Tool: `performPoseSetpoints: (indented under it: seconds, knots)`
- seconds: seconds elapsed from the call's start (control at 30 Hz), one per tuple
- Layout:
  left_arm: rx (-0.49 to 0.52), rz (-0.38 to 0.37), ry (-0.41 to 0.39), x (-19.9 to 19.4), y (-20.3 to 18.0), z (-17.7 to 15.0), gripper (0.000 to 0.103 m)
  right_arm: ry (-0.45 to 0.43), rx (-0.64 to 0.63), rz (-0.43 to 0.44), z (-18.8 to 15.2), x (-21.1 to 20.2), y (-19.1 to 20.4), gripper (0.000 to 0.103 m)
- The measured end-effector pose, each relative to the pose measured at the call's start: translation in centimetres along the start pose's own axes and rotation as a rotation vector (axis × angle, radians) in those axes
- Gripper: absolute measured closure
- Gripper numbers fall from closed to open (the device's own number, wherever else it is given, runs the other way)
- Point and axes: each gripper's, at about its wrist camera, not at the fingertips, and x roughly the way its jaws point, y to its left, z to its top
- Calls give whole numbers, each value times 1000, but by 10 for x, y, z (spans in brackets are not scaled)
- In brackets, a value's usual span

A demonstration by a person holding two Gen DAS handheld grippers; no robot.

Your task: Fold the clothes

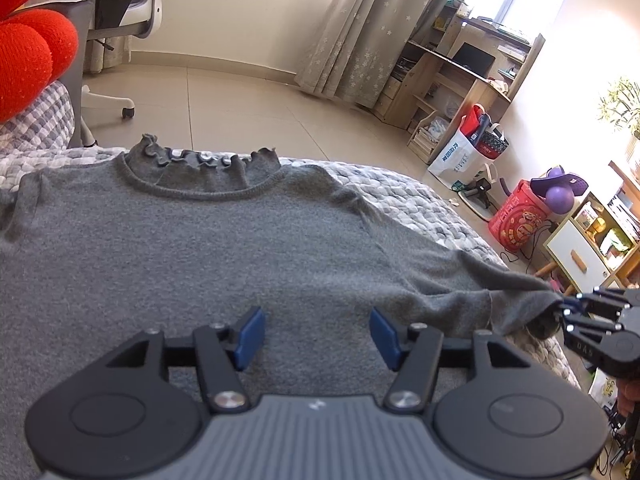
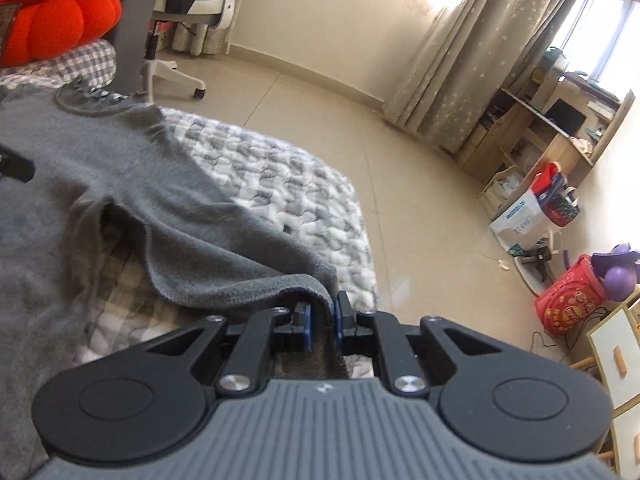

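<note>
A grey sweater lies spread front-up on the quilted bed cover, its frilled collar at the far edge of the bed, toward the floor. The left hand-held gripper hovers over the lower body of the sweater with its blue pads apart and nothing between them. The right hand-held gripper, on the side of the sweater away from the red cushion, is clamped on the end of the sleeve, which is lifted off the bed cover.

The main risk is likely the sleeve. Only a thin edge of knit sits between the right pads, so a quick pull across the sweater could slip it free and drop it in a heap. With the left pads open, nothing pins the body, so dragging the sleeve may tug the whole sweater askew or bunch the shoulder. That corner of the sweater lies close to the bed's edge, and slack cloth could slide toward the floor.
</note>
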Motion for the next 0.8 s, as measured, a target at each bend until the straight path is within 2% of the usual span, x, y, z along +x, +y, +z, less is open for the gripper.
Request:
performPoseSetpoints:
  seconds: [0.07,0.23,0.3,0.43,0.53,0.6,0.7,0.8]
  knots:
    - [1,5,-1,0,-1,3,43,28,6,68,-7,-2,5,88]
    - [38,12,3,4,-9,16,43,62,101,230,-11,-14,-6,76]
    - [64,13,-1,6,-13,24,42,56,160,304,-11,-22,-17,71]
    - [101,22,-12,15,-20,38,42,13,298,436,-8,-37,-47,70]
    - [124,30,-17,25,-26,46,42,-38,380,460,-4,-40,-68,70]
    - [145,29,-21,32,-31,50,42,-67,421,444,2,-34,-80,70]
    - [194,29,-37,45,-41,55,42,-65,416,395,10,-13,-85,70]
    - [247,30,-54,58,-51,60,42,-39,395,399,15,11,-79,70]
